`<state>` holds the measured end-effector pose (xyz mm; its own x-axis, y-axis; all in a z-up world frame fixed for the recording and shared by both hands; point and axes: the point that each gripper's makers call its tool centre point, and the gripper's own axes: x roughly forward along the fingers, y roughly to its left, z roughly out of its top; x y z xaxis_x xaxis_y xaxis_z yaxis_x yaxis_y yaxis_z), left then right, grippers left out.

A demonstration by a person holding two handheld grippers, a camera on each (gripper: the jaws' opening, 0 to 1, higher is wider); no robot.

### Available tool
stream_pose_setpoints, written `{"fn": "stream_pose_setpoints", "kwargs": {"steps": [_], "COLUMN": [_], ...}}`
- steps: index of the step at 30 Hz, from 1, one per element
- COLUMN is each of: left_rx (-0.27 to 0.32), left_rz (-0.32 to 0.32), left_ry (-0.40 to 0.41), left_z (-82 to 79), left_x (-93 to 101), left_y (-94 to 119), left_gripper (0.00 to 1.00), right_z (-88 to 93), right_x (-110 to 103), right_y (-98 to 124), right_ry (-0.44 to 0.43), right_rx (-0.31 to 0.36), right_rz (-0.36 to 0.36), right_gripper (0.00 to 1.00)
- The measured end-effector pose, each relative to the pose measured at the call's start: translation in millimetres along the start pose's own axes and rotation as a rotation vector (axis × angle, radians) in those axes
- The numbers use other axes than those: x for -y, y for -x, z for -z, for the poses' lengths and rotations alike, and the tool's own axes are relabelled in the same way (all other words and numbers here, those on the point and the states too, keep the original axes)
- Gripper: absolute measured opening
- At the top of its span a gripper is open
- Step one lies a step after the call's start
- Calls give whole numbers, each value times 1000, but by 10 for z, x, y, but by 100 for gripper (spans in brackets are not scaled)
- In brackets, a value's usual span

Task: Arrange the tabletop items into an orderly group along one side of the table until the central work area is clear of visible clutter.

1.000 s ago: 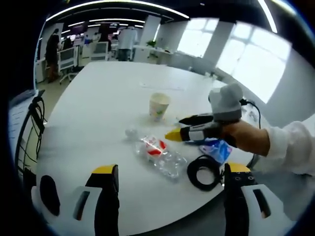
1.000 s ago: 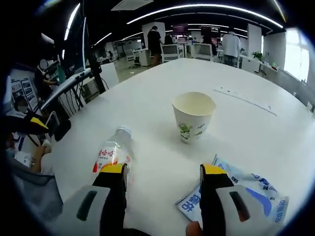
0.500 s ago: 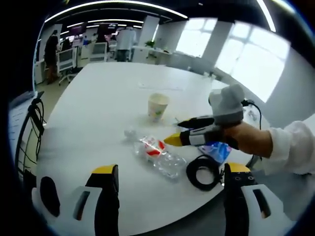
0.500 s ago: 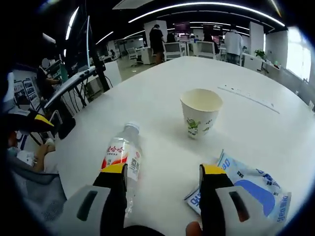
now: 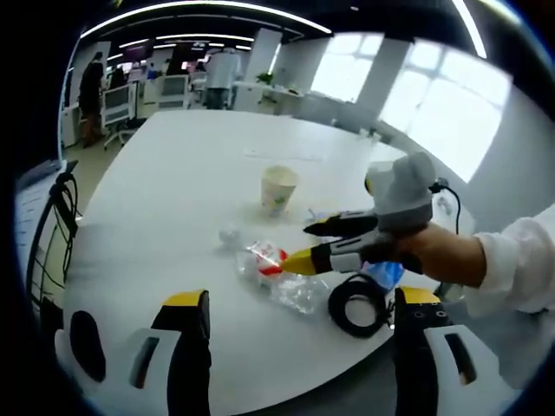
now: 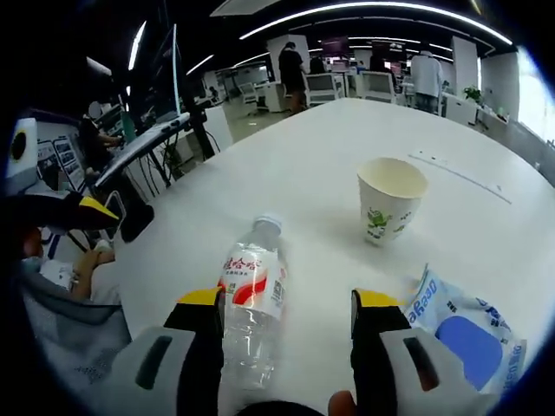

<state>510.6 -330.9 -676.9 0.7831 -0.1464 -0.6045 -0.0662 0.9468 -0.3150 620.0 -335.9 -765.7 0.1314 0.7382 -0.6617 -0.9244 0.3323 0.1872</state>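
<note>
White table (image 5: pixel 173 173) with a clear bottle (image 6: pixel 250 308) lying on its side near the front edge, cap pointing toward the centre. Right gripper (image 6: pixel 286 316), jaws spread, straddles the bottle without closing on it. Paper cup (image 6: pixel 390 201) stands upright farther in; blue packet (image 6: pixel 460 325) lies just right of the jaws; black cable coil (image 5: pixel 358 303) sits at the table edge. Left gripper (image 5: pixel 299 325) hangs open, off the table's near edge

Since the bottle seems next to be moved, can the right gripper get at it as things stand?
Probably yes. The right gripper is open, with the water bottle lying just ahead, partly between its jaws, and nothing lies over it.
</note>
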Motion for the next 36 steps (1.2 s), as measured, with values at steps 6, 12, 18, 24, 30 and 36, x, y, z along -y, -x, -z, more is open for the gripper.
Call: {"fn": "stream_pose_setpoints", "kwargs": {"steps": [6, 12, 18, 24, 30, 36], "left_rx": [4, 8, 11, 12, 14, 15], "left_rz": [-1, -1, -2, -2, -1, 4], "left_ry": [5, 7, 11, 9, 14, 16], "left_z": [-7, -10, -12, -17, -21, -25], "left_x": [-8, -25, 1, -9, -21, -7], "left_y": [-5, -13, 21, 17, 10, 11], "left_gripper": [84, 85, 85, 85, 84, 84], "right_z": [15, 39, 71, 107, 135, 206], "right_x": [-145, -272, -364, -362, -369, -402], "right_y": [-63, -126, -175, -193, -222, -274], "right_ry": [13, 30, 30, 37, 29, 41], "right_rx": [-17, -41, -61, -74, -92, -120], "right_rz": [-35, -68, -88, -92, -92, -94], "right_gripper": [56, 56, 56, 56, 56, 56]}}
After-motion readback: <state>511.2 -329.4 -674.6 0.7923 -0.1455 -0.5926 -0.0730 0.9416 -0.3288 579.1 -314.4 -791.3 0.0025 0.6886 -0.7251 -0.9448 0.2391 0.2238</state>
